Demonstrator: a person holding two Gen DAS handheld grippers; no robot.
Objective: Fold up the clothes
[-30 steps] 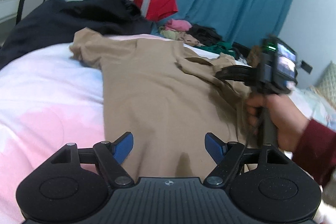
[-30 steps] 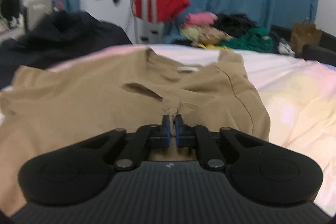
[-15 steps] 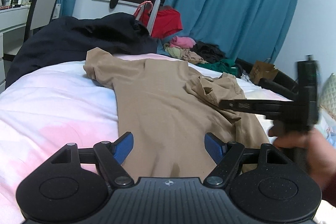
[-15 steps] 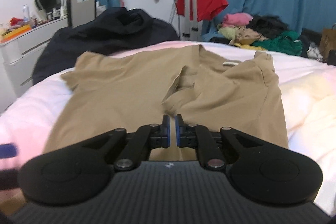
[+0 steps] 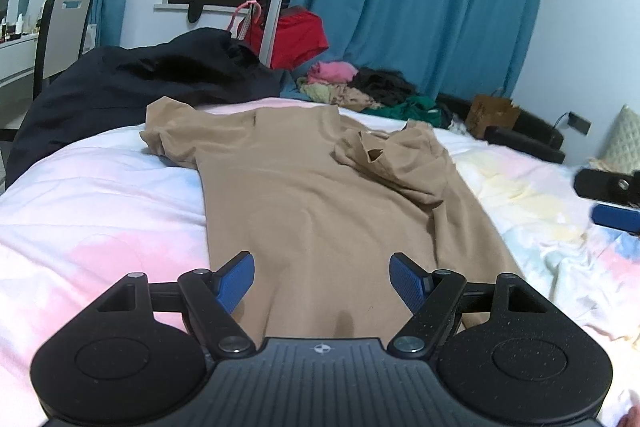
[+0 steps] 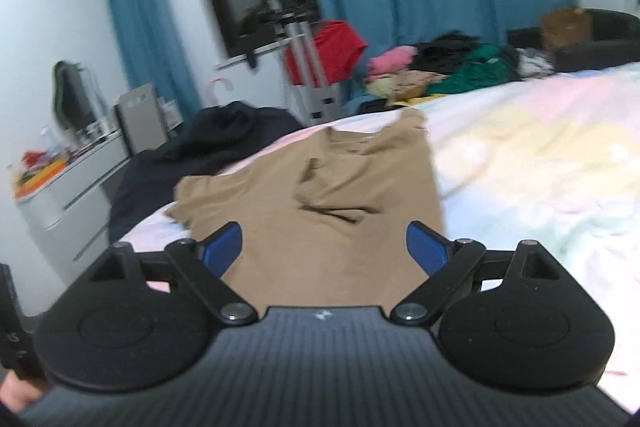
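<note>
A tan short-sleeved cotton T-shirt (image 5: pixel 320 199) lies flat on the pastel tie-dye bedsheet (image 5: pixel 88 211), its right sleeve folded inward at one o'clock, while the left gripper (image 5: pixel 322 277) and right gripper (image 6: pixel 324 247) hover above its hem with jaws spread, gripping nothing.

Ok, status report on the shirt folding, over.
Left gripper open, empty, low over the shirt's hem. Right gripper open, empty. Tan shirt flat on the bed, one sleeve folded in, other sleeve out. Nothing in the way.

Right black two-finger gripper (image 5: pixel 612 201) cut by left-wrist frame's right edge. Right-wrist view motion-blurred; tan short-sleeved shirt (image 6: pixel 320 211) hem hidden behind gripper body.
</note>
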